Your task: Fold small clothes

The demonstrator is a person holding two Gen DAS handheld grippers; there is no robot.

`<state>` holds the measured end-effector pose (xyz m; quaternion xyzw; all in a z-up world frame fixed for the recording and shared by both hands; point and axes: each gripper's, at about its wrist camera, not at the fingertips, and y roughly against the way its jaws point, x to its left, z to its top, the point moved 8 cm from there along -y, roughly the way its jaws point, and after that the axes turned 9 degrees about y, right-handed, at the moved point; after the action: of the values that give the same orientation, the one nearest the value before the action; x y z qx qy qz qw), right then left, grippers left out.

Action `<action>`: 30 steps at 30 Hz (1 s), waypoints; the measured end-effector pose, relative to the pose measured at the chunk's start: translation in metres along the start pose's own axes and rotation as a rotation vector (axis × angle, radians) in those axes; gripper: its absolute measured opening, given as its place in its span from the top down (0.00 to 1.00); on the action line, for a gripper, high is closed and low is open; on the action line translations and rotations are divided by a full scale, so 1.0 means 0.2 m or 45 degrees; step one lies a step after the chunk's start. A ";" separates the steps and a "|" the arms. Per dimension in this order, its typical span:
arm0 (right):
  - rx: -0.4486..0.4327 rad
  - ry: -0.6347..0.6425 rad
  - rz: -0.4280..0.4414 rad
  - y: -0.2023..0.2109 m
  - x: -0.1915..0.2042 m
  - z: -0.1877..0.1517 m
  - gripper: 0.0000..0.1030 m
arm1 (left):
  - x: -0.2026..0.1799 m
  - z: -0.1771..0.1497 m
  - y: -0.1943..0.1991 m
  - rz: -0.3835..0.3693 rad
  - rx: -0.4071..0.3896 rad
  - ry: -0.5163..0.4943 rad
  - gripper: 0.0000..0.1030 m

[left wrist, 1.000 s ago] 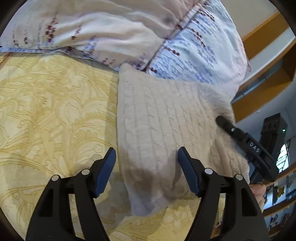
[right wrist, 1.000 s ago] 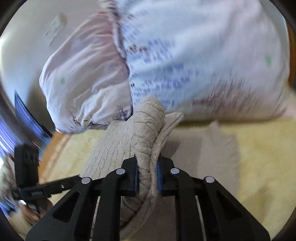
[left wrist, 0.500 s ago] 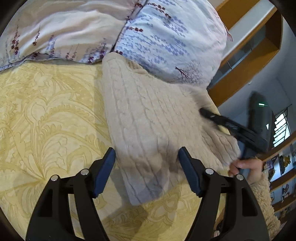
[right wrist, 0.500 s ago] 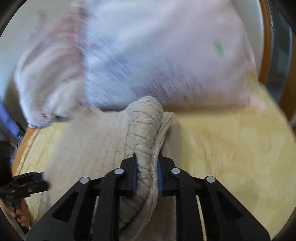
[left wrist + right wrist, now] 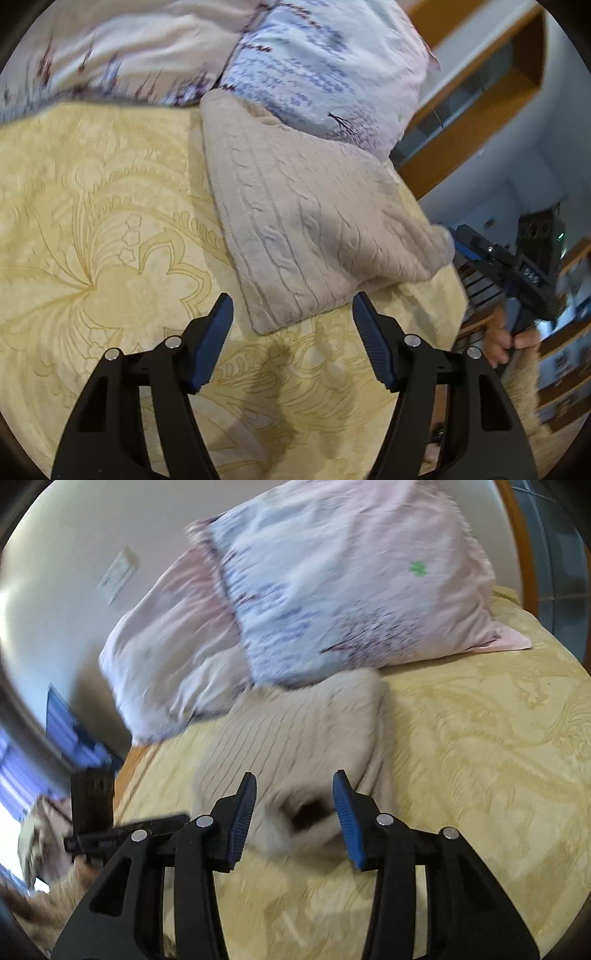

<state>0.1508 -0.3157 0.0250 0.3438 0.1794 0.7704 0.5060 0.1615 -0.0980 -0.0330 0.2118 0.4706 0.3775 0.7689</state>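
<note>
A yellow patterned bedspread [image 5: 110, 258] covers the bed, with flowered pillows [image 5: 351, 590] at 12 o'clock. The folded beige sweater [image 5: 314, 229] lies on it, touching the pillows. The left gripper [image 5: 291, 332] is open and empty. The right gripper [image 5: 293, 808] has just been opening; its pads stand apart from the sweater.

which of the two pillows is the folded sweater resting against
The blue-patterned pillow nearer the bed's wooden edge; the sweater leans on its lower side. The plainer pink pillow beside it lies clear of the sweater.
</note>
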 end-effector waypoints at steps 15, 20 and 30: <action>-0.091 0.133 -0.251 0.11 -0.01 -0.05 0.91 | 0.06 -0.02 -0.06 0.183 0.010 -0.081 0.42; 0.146 0.063 -0.373 -0.02 -0.17 -0.25 0.91 | 0.06 -0.04 -0.07 0.171 0.037 -0.093 0.42; 0.160 -0.103 -0.210 -0.01 -0.22 -0.26 0.59 | 0.02 -0.03 -0.01 0.009 0.058 -0.060 0.33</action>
<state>0.1260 -0.3514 -0.0277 0.3897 0.2344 0.6990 0.5519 0.1588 -0.0953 -0.0392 0.2395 0.4602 0.3642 0.7734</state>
